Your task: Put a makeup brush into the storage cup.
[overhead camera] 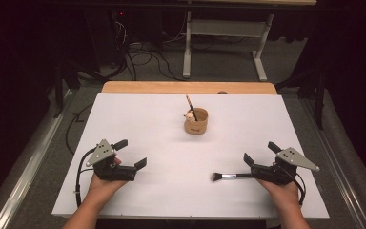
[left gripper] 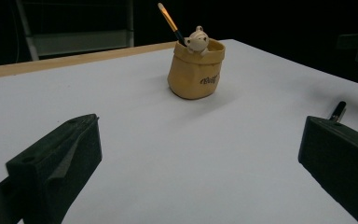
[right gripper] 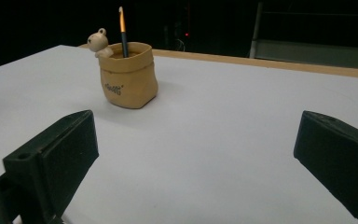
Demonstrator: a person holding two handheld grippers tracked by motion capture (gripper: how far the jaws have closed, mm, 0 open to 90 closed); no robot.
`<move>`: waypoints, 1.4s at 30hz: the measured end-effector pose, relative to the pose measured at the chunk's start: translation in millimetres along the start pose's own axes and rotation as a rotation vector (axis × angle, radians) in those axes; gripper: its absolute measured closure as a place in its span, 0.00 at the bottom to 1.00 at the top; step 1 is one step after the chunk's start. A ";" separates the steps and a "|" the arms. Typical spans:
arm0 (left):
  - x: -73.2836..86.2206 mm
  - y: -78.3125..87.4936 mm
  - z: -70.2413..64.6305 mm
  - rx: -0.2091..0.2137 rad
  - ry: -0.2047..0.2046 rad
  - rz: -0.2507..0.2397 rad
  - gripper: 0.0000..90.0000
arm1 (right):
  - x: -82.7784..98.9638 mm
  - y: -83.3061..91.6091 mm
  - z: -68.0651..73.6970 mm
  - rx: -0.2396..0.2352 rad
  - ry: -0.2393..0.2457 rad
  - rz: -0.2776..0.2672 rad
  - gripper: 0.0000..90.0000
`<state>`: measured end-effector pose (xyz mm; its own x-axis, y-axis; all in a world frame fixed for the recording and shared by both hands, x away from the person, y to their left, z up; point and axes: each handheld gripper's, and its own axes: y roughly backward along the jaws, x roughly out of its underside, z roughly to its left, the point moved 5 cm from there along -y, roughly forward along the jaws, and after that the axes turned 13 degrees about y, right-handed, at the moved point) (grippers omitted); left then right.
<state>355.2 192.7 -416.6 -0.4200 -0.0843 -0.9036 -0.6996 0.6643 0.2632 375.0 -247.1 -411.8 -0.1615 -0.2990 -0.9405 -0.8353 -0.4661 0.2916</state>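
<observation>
There are two tools, two brushes and one little tan pot (overhead camera: 196, 122) on the white counter (overhead camera: 138, 119). The left tool (overhead camera: 129, 153) and the right tool (overhead camera: 259, 152) both have their jaws spread wide with nothing between them, and one makeup brush (overhead camera: 229, 176) with a dark handle, a silver band and a dark fluffy tip lies flat on the counter just beside the right tool, its handle end close under that tool's jaws. The other brush (overhead camera: 190, 106), with an orange and black handle, stands tilted in the pot, which has a small bear figure (left gripper: 197, 41) on its rim and sits near the middle of the counter, well apart from both tools.
</observation>
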 end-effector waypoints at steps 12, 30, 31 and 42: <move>0.9 -2.7 -2.0 -0.003 -0.006 0.009 0.00 | 7.7 6.9 -18.7 0.073 -0.024 0.002 0.01; 2.4 -4.9 -2.9 0.019 -0.002 0.019 0.00 | 26.3 5.0 -33.9 0.095 0.004 0.190 0.01; 2.3 -5.2 -2.9 0.022 0.001 0.019 0.00 | 28.8 4.3 -34.4 0.100 0.005 0.209 0.01; 4.9 -5.1 -1.6 0.027 0.006 0.047 0.00 | 40.0 0.2 -35.8 0.089 0.012 0.306 0.01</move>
<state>355.8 187.8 -421.8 -0.4557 -0.0565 -0.8883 -0.6628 0.6877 0.2963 387.1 -288.9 -443.1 -0.4066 -0.4243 -0.8091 -0.7917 -0.2783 0.5438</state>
